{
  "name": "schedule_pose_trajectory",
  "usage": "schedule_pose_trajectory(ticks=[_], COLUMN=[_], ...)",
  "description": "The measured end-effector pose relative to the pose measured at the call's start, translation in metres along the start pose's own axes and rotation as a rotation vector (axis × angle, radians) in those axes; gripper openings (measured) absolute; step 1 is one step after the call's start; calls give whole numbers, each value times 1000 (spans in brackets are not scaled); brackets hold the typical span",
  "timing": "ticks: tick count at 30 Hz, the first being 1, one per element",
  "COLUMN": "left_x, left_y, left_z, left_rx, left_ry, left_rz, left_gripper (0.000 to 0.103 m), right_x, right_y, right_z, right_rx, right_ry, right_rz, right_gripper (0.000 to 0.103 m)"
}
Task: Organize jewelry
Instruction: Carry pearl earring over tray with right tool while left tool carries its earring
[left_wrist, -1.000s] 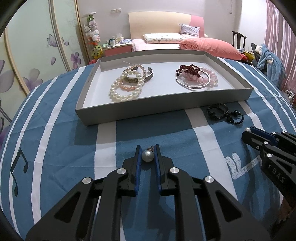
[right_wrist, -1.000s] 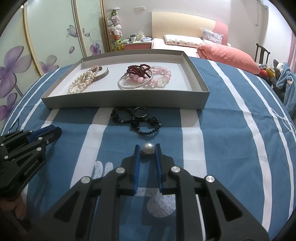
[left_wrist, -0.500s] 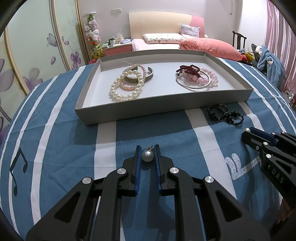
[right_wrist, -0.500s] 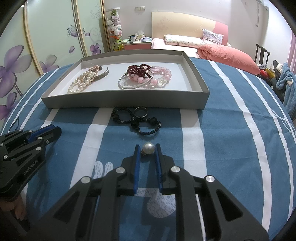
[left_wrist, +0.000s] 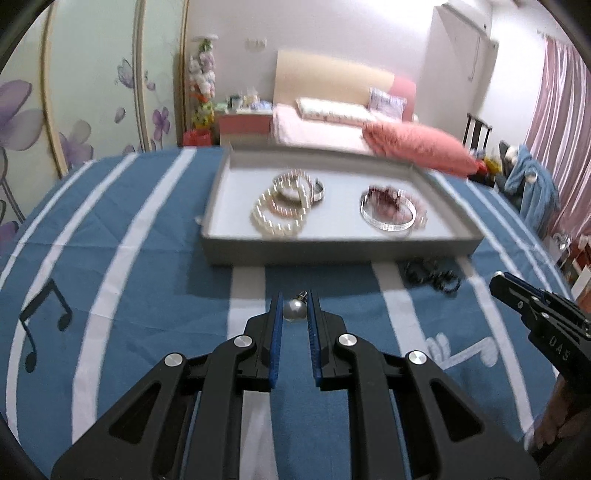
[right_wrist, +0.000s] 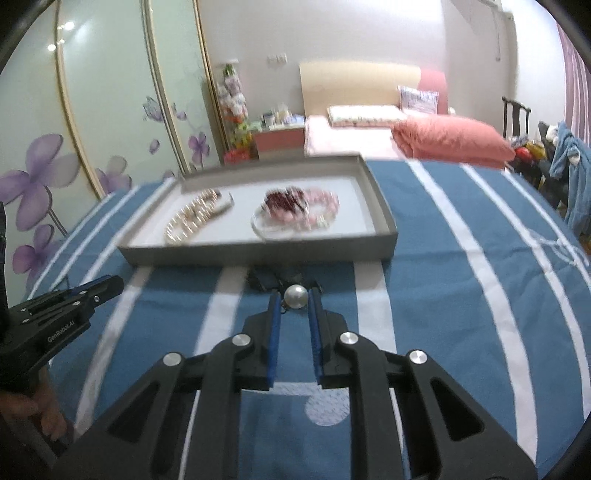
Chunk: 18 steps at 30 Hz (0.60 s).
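Grey cardboard tray (left_wrist: 332, 254) at the far side of the blue striped cloth (left_wrist: 147, 295), with part of the sorting already done inside. On its left, pearl bracelets (left_wrist: 280, 218) lying together with a metal bangle (left_wrist: 317, 190); on its right, a silver bangle (left_wrist: 388, 218) around dark red beads (left_wrist: 386, 194) and pink beads (right_wrist: 323, 205). Outside the tray, just in front of its near wall, black beads (left_wrist: 432, 277) waiting on the cloth. In the left gripper (left_wrist: 294, 308), a small pearl earring (left_wrist: 293, 309) pinched between the blue pads, jaws nearly together. In the right gripper (right_wrist: 295, 297), a second pearl earring (right_wrist: 295, 296) pinched the same way. Both earrings held above the cloth, short of the tray. Probably more than half done: left to do, placing the two earrings in the tray, then bringing in the black beads.
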<state>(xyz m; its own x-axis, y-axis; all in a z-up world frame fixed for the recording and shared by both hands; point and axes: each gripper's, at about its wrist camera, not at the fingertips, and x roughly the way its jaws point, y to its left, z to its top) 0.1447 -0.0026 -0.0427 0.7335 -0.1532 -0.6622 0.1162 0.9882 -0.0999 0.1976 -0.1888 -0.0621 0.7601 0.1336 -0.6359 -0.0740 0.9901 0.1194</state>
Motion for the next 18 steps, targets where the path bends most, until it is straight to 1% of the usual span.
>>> schedule_pose_trajectory(ticks=[7, 14, 18], left_x=[-29, -52, -56], left_y=[-4, -16, -18], left_z=[3, 5, 7], left_rx=[4, 58, 64], left_ry=[-140, -299, -338], left_rz=[11, 54, 53], left_gripper=[14, 14, 14], right_x=[-31, -59, -66], right_y=[22, 37, 41], right_z=[10, 15, 19], right_rx=[-59, -95, -102], right_ry=[-144, -306, -371], right_rz=[7, -19, -29], right_gripper=[15, 16, 16])
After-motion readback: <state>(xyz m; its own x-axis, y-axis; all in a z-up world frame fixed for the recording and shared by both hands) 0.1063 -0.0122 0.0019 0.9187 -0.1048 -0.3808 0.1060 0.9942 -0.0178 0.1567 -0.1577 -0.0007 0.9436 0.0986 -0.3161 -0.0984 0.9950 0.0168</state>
